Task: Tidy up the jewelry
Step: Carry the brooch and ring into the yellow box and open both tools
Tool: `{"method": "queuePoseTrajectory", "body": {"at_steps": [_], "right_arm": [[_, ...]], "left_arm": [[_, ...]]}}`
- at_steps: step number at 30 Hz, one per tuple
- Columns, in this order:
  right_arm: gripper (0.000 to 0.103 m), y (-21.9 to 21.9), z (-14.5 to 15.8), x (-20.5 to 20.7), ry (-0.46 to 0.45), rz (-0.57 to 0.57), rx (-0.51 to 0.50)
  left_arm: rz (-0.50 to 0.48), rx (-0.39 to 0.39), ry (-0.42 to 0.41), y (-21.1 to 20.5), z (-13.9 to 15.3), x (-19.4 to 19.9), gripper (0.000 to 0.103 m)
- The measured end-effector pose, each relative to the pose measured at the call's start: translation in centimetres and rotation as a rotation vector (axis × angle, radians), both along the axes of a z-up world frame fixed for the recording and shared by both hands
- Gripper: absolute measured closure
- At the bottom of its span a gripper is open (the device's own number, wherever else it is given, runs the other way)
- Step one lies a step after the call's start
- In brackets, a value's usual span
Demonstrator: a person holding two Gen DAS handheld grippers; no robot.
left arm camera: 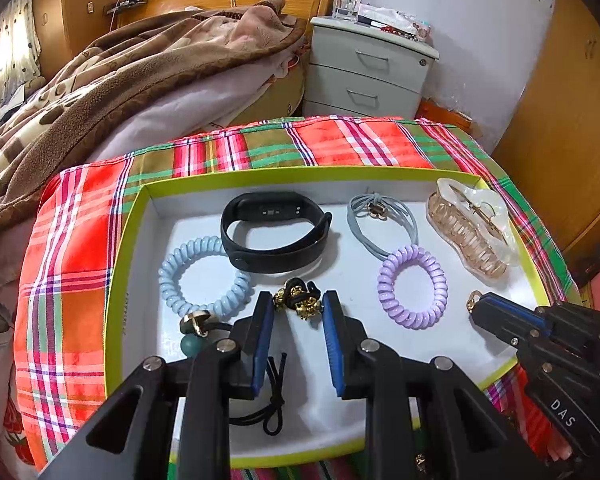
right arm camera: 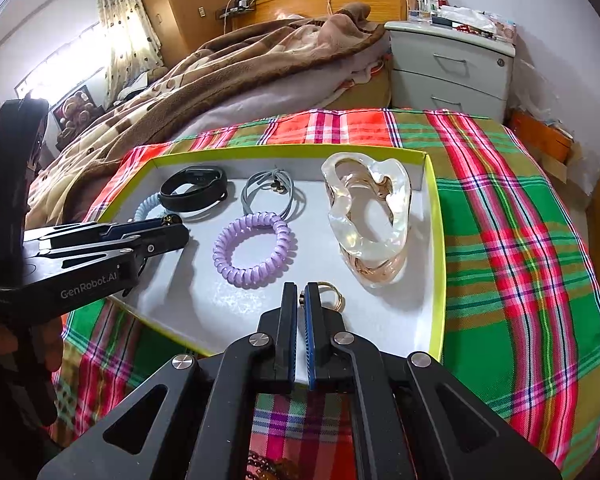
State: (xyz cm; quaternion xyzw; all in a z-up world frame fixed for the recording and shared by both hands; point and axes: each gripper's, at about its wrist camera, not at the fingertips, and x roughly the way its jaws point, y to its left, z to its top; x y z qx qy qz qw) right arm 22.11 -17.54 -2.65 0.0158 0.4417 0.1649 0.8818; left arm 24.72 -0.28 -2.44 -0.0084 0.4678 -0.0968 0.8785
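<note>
**Inspector:** Readable markings first, left to right.

**Assistant:** The left gripper [right arm camera: 180, 228] carries "GenRobot.AI" in pale letters on its body, seen from the right wrist view. The right gripper [left arm camera: 476, 308] shows "DAS" on its side in the left wrist view. The tray [left arm camera: 116, 280], white inside with a lime-green rim, has small print along its left wall, too fine to read.

**Inspector:** Contents of the tray?

**Assistant:** Near the left edge, a pale blue coil hair tie [left arm camera: 204, 276]; just below it a black cord with a teal bead and gold cap [left arm camera: 198, 330]. At the middle of the far edge, a black fitness band [left arm camera: 274, 232], closed in a loop. In front of it, a black tie with gold charms [left arm camera: 298, 300]. Further right, a grey elastic tie [left arm camera: 380, 220] with a small gold ornament, touching a lilac coil hair tie [left arm camera: 412, 282]. In the far right corner, a translucent amber claw clip [left arm camera: 470, 228].

**Inspector:** Fingers?

**Assistant:** Left jaws stand partly apart around the black tie with gold charms; whether the pads press on it cannot be told. Right jaws are nearly together, pinching a gold ring [right arm camera: 332, 298] low over the tray floor near the right edge.

**Inspector:** Support?

**Assistant:** A plaid cloth [right arm camera: 520, 240], red, green and olive, lies under the tray.
</note>
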Motion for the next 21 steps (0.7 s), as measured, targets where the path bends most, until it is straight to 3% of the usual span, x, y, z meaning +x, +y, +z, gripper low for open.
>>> {"method": "queuePoseTrajectory", "body": {"at_steps": [21], "right_arm": [[0.089, -0.9, 2.4, -2.8, -0.088, -0.028, 0.047]], "left_arm": [[-0.001, -0.033, -0.026, 0.4, 1.9, -1.7, 0.064]]}}
